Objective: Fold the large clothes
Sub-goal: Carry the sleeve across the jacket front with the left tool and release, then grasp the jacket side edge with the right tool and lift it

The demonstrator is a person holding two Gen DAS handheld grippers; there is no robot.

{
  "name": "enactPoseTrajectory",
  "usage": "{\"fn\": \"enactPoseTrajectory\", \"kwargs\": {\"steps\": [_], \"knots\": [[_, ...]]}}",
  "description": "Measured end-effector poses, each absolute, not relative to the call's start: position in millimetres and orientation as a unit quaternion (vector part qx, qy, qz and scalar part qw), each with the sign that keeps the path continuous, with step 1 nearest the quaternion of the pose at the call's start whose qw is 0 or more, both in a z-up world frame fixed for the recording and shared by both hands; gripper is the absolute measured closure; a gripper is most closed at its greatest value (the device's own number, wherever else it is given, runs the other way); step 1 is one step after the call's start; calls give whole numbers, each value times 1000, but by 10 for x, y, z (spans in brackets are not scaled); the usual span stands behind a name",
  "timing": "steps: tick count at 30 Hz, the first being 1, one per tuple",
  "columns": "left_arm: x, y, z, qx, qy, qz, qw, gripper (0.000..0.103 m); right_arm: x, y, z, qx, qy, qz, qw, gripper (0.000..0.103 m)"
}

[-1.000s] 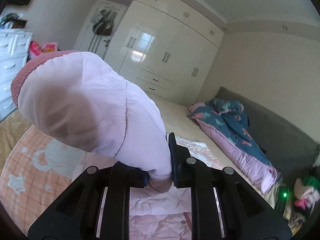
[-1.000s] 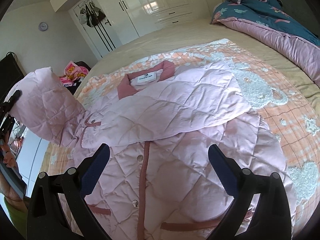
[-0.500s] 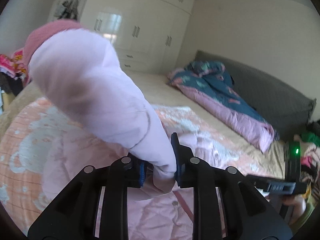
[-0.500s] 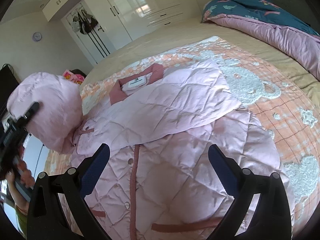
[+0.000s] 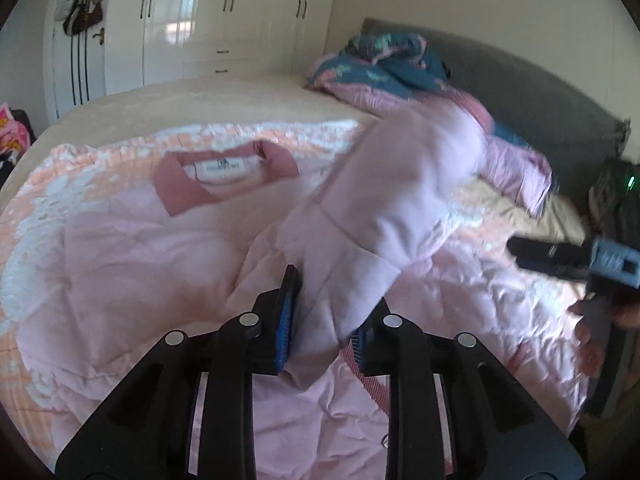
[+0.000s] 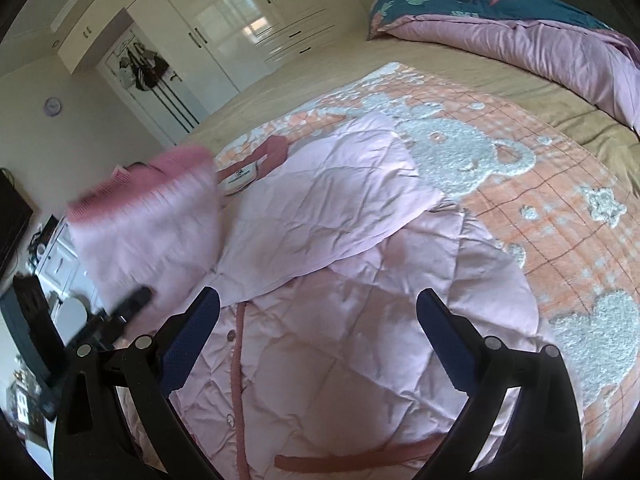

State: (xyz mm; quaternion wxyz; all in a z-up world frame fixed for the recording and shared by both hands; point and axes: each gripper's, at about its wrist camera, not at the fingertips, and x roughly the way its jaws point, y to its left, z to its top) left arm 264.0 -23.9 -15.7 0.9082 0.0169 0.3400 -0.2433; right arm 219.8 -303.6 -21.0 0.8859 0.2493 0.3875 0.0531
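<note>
A pale pink quilted jacket [image 6: 344, 344] lies face up on the bed, its dark pink collar [image 5: 176, 188] and white label toward the wardrobe. One sleeve [image 6: 320, 216] lies folded across the chest. My left gripper [image 5: 324, 332] is shut on the other sleeve [image 5: 384, 216], which hangs over the jacket's chest; its dark pink cuff [image 6: 140, 184] shows blurred in the right wrist view. My right gripper [image 6: 316, 344] is open and empty, hovering above the jacket's lower front. It also shows in the left wrist view [image 5: 560, 256] at the right edge.
The jacket rests on an orange blanket with white bears [image 6: 560, 216] over a beige bed [image 5: 200, 100]. A teal and pink duvet [image 6: 520, 28] is heaped by the grey headboard [image 5: 540, 92]. White wardrobes [image 5: 224, 20] stand behind. A white dresser [image 6: 56, 264] stands left.
My left gripper has swung the held sleeve from up beside the bed across and down over the jacket's chest. My right gripper stays open and has hardly moved.
</note>
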Motion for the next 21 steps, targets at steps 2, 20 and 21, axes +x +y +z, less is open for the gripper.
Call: {"fn": "enactPoseTrajectory", "kwargs": {"steps": [2,20,21], "knots": [[2624,-330,-255,42,346,-236,907,86,2196,-3087,-223,256,386,51,885,5],[2424,-449,-95,17,391,-349,851,11,2217,-3151,-351,321,406,65,853,5],[2425,-378,-15,9,382,-346,857,10,2221,-3124,-370,321,410,66,852,5]]}}
